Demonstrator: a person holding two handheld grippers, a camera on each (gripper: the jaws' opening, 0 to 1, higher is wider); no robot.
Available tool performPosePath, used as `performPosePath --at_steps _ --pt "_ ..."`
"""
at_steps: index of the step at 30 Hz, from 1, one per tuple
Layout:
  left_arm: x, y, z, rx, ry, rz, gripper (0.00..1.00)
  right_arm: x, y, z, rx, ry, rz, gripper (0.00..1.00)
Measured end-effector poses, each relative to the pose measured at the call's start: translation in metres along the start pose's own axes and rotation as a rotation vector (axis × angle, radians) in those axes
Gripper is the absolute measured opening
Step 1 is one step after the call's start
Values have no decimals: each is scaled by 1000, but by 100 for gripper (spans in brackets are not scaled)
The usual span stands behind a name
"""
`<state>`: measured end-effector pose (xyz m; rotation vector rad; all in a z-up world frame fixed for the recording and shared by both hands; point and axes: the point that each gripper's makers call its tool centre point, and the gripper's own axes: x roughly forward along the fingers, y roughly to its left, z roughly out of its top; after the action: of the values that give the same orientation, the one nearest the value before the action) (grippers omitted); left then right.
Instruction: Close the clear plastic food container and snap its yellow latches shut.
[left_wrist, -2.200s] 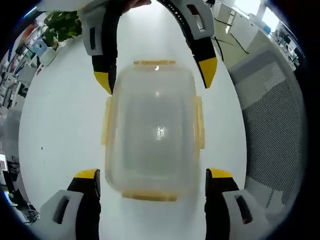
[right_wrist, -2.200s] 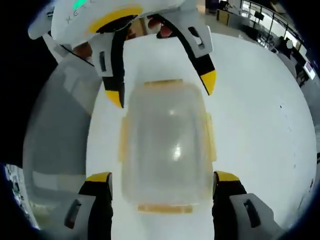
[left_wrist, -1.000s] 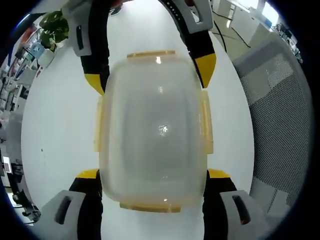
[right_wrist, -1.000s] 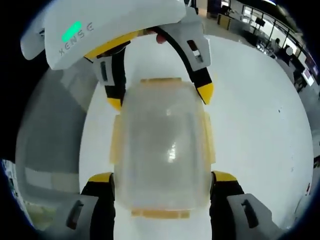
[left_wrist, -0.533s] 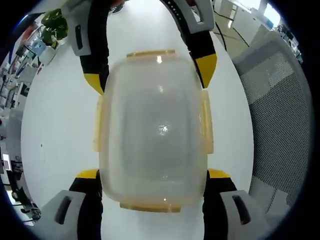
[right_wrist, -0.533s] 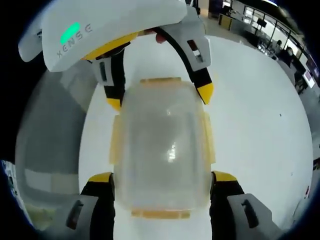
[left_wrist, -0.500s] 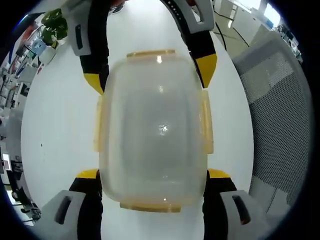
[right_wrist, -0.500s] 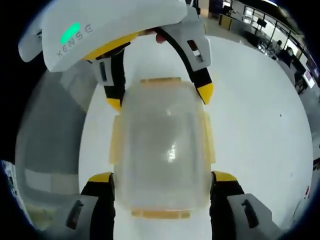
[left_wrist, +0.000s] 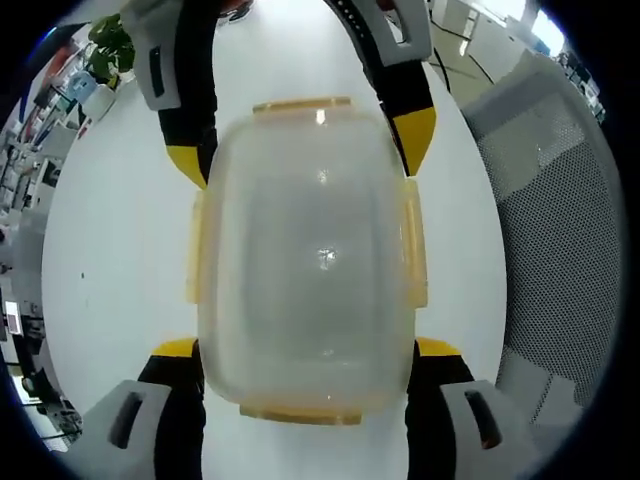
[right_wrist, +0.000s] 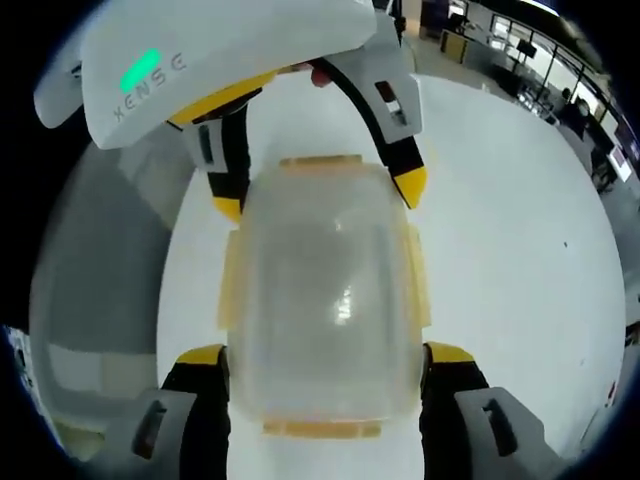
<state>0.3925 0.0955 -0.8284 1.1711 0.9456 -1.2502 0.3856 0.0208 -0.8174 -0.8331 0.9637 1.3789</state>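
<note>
Container held between both grippers over a white table.

The container (left_wrist: 305, 255) is clamped at its near end by the left gripper (left_wrist: 305, 350) and at its far end by the right gripper (left_wrist: 300, 140). Its long axis is run from one gripper to the other, lid on, yellow latches (left_wrist: 415, 245) seen along all four edges. The table (left_wrist: 110, 250) is seen beneath.

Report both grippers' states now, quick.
Left gripper: jaws set against both sides of the clear container, holding it.
Right gripper: jaws against both sides of the container's other end, holding it.
</note>
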Motion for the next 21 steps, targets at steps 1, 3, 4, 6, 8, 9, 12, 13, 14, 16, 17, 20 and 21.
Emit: performPosePath --at_steps 1,3,4,6,8,9,12,13,14,16,17,20,21 --pt "0 0 -2 -1 0 0 84 1 0 2 -1 0 0 78" --pt "-1 0 -5 -2 2 0 84 2 0 5 -2 0 1 78" --pt "-2 -1 -8 -3 2 -1 84 3 0 7 -3 -1 2 78" --pt "-2 -1 -12 -4 4 -1 84 5 0 11 -4 -2 1 78" --pt "-3 -1 -15 -5 8 -1 84 7 0 15 -4 -2 0 78" --pt "-3 -1 -17 -4 13 -1 84 7 0 16 -4 -2 0 78" --pt "-4 -1 -22 -5 15 -2 84 9 1 20 -4 2 0 79" --pt "-4 -1 -24 -5 17 -2 84 10 1 22 -4 0 0 79" --pt "-4 -1 -25 -6 16 -3 84 10 1 23 -5 -1 1 79" --pt "-5 -2 -28 -9 16 -3 84 11 1 26 -6 -2 1 79" --pt "-6 -2 -30 -11 15 -2 84 12 1 28 -8 -3 2 79" --pt "-7 -3 -34 -17 14 -3 84 14 1 32 -12 -1 5 79" --pt "-7 -3 -36 -18 16 -3 84 15 1 33 -13 0 4 78"
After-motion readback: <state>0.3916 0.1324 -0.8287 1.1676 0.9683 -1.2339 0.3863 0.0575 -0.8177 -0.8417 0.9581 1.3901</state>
